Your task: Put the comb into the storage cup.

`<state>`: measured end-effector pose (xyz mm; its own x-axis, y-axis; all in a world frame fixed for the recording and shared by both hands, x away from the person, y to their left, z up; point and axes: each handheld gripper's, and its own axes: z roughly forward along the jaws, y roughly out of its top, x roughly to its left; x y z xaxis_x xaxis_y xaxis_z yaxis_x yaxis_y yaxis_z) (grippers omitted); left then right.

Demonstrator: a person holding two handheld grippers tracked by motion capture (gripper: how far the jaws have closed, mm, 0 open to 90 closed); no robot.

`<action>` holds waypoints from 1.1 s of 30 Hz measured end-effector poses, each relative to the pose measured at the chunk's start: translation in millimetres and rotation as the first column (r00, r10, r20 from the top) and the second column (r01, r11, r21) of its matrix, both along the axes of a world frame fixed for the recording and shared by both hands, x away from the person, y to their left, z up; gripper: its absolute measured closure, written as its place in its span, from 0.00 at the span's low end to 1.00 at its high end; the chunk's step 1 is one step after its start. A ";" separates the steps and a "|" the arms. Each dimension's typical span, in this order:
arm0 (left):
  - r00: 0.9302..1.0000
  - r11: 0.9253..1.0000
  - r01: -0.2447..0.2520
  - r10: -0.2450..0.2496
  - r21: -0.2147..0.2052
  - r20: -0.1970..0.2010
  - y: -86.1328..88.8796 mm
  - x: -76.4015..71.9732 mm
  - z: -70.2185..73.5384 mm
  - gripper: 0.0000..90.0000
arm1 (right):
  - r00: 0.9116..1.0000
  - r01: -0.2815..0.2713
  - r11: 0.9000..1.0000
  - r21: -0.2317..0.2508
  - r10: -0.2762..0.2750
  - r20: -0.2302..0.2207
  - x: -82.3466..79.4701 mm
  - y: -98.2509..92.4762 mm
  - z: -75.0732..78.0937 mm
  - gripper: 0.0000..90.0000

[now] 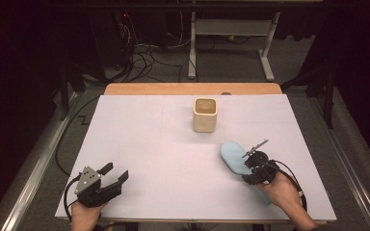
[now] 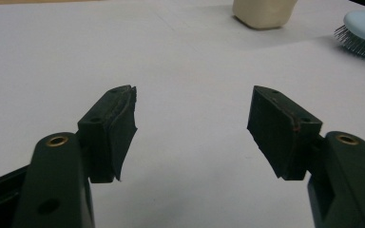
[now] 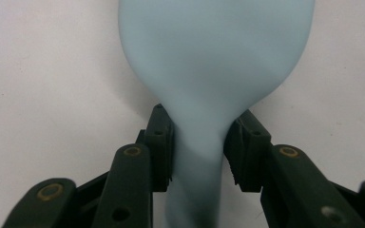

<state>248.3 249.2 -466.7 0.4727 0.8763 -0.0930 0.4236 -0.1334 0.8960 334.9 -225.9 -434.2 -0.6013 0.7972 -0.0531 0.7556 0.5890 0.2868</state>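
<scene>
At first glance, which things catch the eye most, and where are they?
The light blue hairbrush lies at the table's near right, its neck between the right gripper's fingers. A cream square cup stands upright near the middle of the far side. The left gripper is open at the near left.

Left gripper [image 1: 115, 172]: black body, grey three-cornered plate on top, black cable looping behind. Its 2 dark jaws carry ribbed pads [image 2: 119, 130] and brass-ringed screw holes. Right gripper [image 3: 198, 147]: same black build, brass-ringed holes, black cable. Both forearms bare, no sleeves visible.
</scene>
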 end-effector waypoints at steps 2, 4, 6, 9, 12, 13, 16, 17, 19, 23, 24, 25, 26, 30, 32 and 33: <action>1.000 1.000 0.000 0.000 0.002 0.000 -0.2 0.1 -0.1 0.37 | 1.000 -0.002 1.000 -0.007 0.002 -0.008 0.9 0.3 0.4 0.75; 1.000 1.000 -0.002 0.002 0.000 0.000 -0.2 0.5 -0.3 0.37 | 1.000 -0.011 1.000 -0.010 0.010 -0.006 1.7 0.3 0.3 0.76; 1.000 1.000 -0.002 0.002 0.001 0.000 -0.3 0.5 -0.4 0.37 | 1.000 -0.006 1.000 -0.007 0.006 -0.010 2.2 0.2 0.5 0.77; 1.000 1.000 -0.001 0.001 0.005 0.005 -0.9 0.2 -0.8 0.37 | 1.000 -0.014 1.000 -0.006 0.014 -0.008 2.1 -0.4 0.7 0.78; 1.000 1.000 -0.003 0.003 0.004 0.007 -0.8 0.3 -1.0 0.36 | 1.000 -0.029 1.000 0.000 0.029 -0.007 2.0 -1.6 0.8 0.79; 1.000 1.000 -0.004 0.004 0.004 0.006 -0.7 0.5 -1.2 0.36 | 1.000 -0.029 1.000 0.000 0.029 -0.007 2.0 -1.6 0.8 0.79; 1.000 1.000 -0.005 0.005 0.006 0.003 -1.1 1.0 -1.7 0.36 | 0.999 -0.033 0.999 0.005 0.033 0.000 1.2 -2.5 0.7 0.79; 1.000 1.000 -0.004 0.004 0.007 0.002 -1.3 1.0 -1.8 0.36 | 1.000 -0.030 1.000 0.008 0.030 0.000 0.6 -2.5 0.8 0.79; 1.000 1.000 -0.002 0.002 0.008 0.002 -1.4 1.1 -1.9 0.36 | 0.999 -0.042 0.999 0.010 0.042 0.018 -0.8 -3.8 0.7 0.79; 1.000 1.000 0.000 0.000 0.009 -0.001 -1.6 1.5 -2.3 0.36 | 0.999 -0.033 0.999 0.028 0.033 0.014 -1.9 -5.5 0.8 0.79; 1.000 1.000 0.001 -0.001 0.010 -0.002 -1.8 1.7 -2.4 0.36 | 0.999 -0.042 0.999 0.031 0.042 0.019 -1.7 -6.3 0.8 0.79; 1.000 1.000 0.001 -0.001 0.010 -0.003 -2.0 2.0 -2.5 0.35 | 0.999 -0.041 0.999 0.033 0.040 0.020 -2.0 -6.7 1.2 0.79; 1.000 1.000 0.002 -0.002 0.009 -0.004 -2.3 2.1 -2.7 0.35 | 0.999 -0.040 0.999 0.038 0.039 0.024 -2.7 -7.3 2.4 0.79; 1.000 1.000 0.003 -0.003 0.007 -0.004 -2.2 2.1 -2.6 0.35 | 0.999 -0.044 0.998 0.037 0.043 0.029 -2.9 -7.6 5.0 0.79; 1.000 1.000 0.001 -0.001 0.007 -0.003 -2.0 2.1 -2.6 0.35 | 0.998 -0.046 0.998 0.041 0.044 0.037 -2.9 -6.9 8.2 0.79; 1.000 1.000 0.001 -0.001 0.007 -0.003 -2.0 2.1 -2.6 0.35 | 0.998 -0.046 0.998 0.041 0.044 0.037 -2.9 -6.9 8.2 0.79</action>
